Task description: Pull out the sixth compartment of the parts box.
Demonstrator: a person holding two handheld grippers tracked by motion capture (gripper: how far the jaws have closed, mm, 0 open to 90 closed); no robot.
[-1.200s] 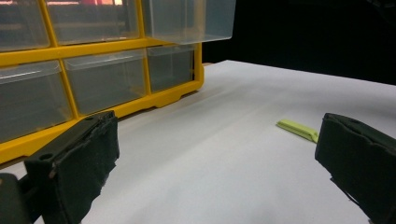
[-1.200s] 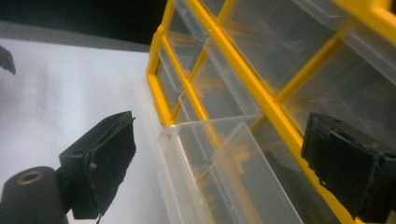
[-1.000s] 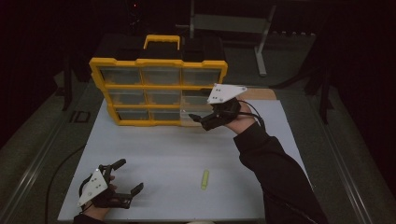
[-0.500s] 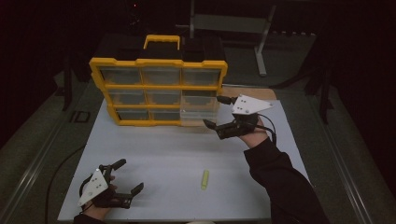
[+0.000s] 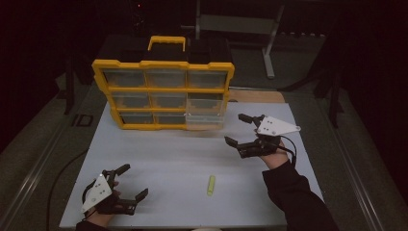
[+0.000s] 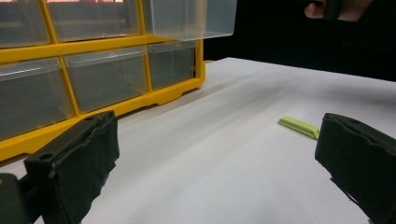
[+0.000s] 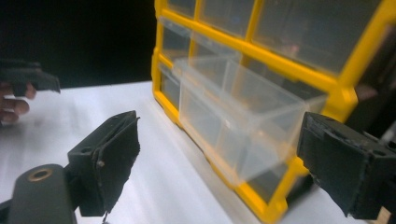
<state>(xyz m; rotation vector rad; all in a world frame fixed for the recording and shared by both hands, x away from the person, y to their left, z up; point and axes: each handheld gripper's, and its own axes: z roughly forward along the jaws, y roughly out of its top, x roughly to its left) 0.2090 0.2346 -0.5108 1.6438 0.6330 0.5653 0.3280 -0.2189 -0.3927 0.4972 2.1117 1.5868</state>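
High view, L to R: left gripper (image 5: 129,182) rests low on the white desk (image 5: 163,159), jaws spread, nothing between them. Yellow organizer (image 5: 163,94) stands at the desk's far edge w/ its bottom-right clear drawer (image 5: 205,119) pulled out. Small green piece (image 5: 210,185) lies flat near the front, between the two grippers. Right gripper (image 5: 239,130) hovers just beside the drawer, jaws spread wide, empty, not touching it.

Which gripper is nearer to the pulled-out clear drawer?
Right. The right gripper hangs open just right of the pulled-out clear drawer, not touching it. The left gripper rests open at the table's near left corner, far away.
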